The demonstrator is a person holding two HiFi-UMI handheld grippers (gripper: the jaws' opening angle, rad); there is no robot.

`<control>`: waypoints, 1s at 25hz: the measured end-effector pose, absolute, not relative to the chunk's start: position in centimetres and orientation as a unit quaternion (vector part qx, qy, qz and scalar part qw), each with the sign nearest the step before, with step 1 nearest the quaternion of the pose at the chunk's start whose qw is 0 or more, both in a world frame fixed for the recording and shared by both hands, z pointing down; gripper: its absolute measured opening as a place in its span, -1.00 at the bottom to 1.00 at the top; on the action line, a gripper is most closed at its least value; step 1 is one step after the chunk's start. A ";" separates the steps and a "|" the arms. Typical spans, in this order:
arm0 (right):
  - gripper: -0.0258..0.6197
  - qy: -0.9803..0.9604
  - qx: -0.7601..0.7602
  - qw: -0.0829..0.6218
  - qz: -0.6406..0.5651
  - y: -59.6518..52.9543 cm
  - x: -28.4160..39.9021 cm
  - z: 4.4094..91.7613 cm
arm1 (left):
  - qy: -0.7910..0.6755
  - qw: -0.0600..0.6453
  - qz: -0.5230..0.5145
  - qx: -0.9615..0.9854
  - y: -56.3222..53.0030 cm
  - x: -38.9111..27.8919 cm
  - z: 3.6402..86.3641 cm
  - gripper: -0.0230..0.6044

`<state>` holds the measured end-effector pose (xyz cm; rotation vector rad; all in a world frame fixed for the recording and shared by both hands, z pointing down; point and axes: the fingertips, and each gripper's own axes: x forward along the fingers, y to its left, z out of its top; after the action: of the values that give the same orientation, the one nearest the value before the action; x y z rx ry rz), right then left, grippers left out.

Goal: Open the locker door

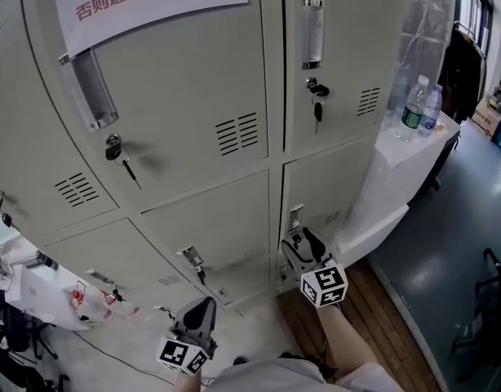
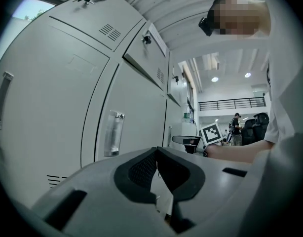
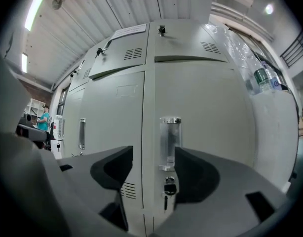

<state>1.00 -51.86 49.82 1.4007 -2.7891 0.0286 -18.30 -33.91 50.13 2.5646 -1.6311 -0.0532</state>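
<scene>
Reaching for the handle is the step in hand, as judged: an approach, with no grip made yet.

Item 1. Locker door (image 1: pixel 336 182): lower row, right-hand column of the grey locker bank (image 1: pixel 193 137), shut flush with its frame. A clear handle (image 3: pixel 170 142) with bright metal ends stands upright near the door's left edge. A key (image 3: pixel 169 187) hangs in the lock just below it.

Item 2. Right claw (image 3: pixel 153 153): spread wide, nothing between the pads, pointing level at the door. In the right gripper view the handle shows in the gap, nearer the right-hand jaw and apart from both. In the head view this claw (image 1: pixel 303 242) sits just below the handle and close to the door face; contact cannot be told from there.

Item 3. Left claw (image 2: pixel 156 152): pressed together, pinching nothing. It is held low and back from the lockers, taking no part at present.

Next move, judged:
- Carry the right claw forward until its jaws straddle the handle, then close on it.
- Pull outward along the door's swing. The hinge is probably at the right edge, so the pull should arc that way.
- Whether the lock is free cannot be told. If the door resists, the key wants turning first.
</scene>
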 end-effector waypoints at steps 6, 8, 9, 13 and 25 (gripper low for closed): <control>-0.15 -0.897 0.441 0.018 -0.012 -54.7 -0.7 49.6 | -0.562 0.050 -0.019 0.825 -33.6 -20.1 49.9 -0.90; -0.15 -0.900 0.436 0.017 -0.016 -55.2 -1.3 49.2 | -0.569 0.050 -0.021 0.821 -33.5 -20.5 49.9 -0.90; -0.15 -0.901 0.433 0.017 -0.019 -55.4 -1.5 49.1 | -0.571 0.050 -0.022 0.819 -33.4 -20.6 50.0 -0.90; -0.15 -0.904 0.427 0.017 -0.021 -55.5 -2.4 48.9 | -0.577 0.053 -0.022 0.815 -33.1 -20.9 50.2 -0.90; -0.26 -0.893 0.449 0.011 -0.006 -54.6 -1.3 48.8 | -0.567 0.052 -0.022 0.822 -32.7 -20.7 50.2 -0.90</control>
<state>-1.31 -54.58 48.80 1.4011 -2.7879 -0.0172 -20.67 -32.74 50.23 2.4987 -1.7257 -0.0663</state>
